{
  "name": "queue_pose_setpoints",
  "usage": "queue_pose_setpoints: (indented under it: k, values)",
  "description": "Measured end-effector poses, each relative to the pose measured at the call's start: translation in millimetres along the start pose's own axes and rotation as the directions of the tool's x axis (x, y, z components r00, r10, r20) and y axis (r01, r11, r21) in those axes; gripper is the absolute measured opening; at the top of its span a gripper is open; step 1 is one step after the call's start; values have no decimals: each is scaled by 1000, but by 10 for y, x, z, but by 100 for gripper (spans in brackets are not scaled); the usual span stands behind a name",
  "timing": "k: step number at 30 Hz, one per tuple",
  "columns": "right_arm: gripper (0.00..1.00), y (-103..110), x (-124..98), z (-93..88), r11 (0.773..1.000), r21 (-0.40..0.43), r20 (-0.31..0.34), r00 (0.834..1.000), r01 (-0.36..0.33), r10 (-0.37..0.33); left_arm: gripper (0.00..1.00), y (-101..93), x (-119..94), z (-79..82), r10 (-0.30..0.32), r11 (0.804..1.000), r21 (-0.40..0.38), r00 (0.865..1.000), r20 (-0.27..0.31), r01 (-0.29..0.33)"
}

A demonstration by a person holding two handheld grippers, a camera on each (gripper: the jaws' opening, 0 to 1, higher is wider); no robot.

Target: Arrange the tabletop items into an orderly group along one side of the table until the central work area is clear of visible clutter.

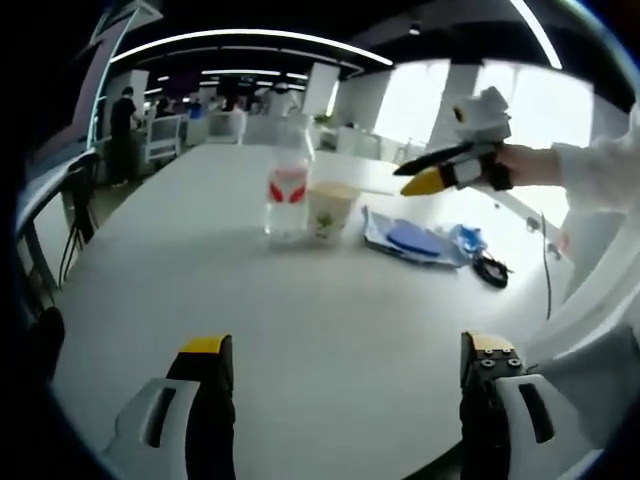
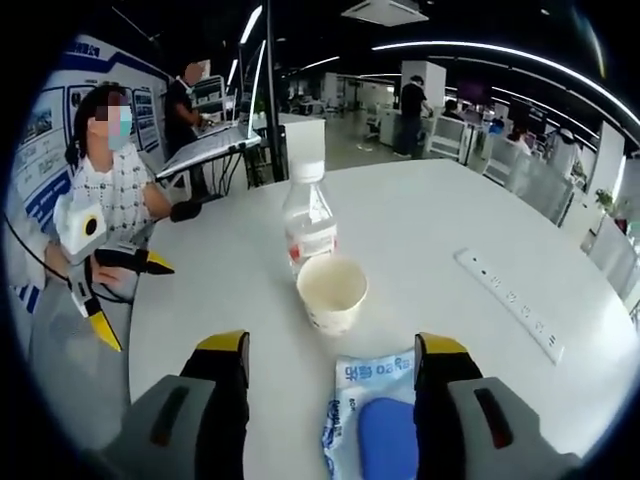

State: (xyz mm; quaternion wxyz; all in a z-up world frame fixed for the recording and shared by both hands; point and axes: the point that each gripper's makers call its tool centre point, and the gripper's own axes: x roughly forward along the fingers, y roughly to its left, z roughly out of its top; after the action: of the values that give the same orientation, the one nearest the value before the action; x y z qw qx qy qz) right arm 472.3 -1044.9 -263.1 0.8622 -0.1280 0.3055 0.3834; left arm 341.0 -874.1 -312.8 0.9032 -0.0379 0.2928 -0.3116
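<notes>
With both the left claw and the right claw spread and empty, the right straddles the blue packet at lower centre, where a hasty advance risks toppling the paper cup and bottle beyond.

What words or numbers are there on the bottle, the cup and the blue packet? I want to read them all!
No text here can be read for sure.
Bottle: red and white label, print too blurred.
Paper cup: small green mark in the left gripper view, no readable words.
Blue and white packet: dark characters on top edge, too blurred.
Wall poster: too small.
</notes>
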Motion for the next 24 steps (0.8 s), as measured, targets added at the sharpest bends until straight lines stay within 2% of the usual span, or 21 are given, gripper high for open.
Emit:
queue_pose_setpoints:
  k: [8, 15, 24]
  values:
    - [64, 0, -184, -140, 999, 48, 20, 999, 25, -26, 90, 1, -4, -31, -4, 1000, 12, 1000, -16, 4]
    - [64, 14, -339, -357, 997, 73, 9, 999, 40, -40, 90, 24, -23, -46, 2, 1000, 14, 1000, -24, -2]
    - [63, 20, -573, -589, 989, 128, 17, 997, 77, -80, 90, -50, -2, -89, -15, 999, 30, 999, -46, 16]
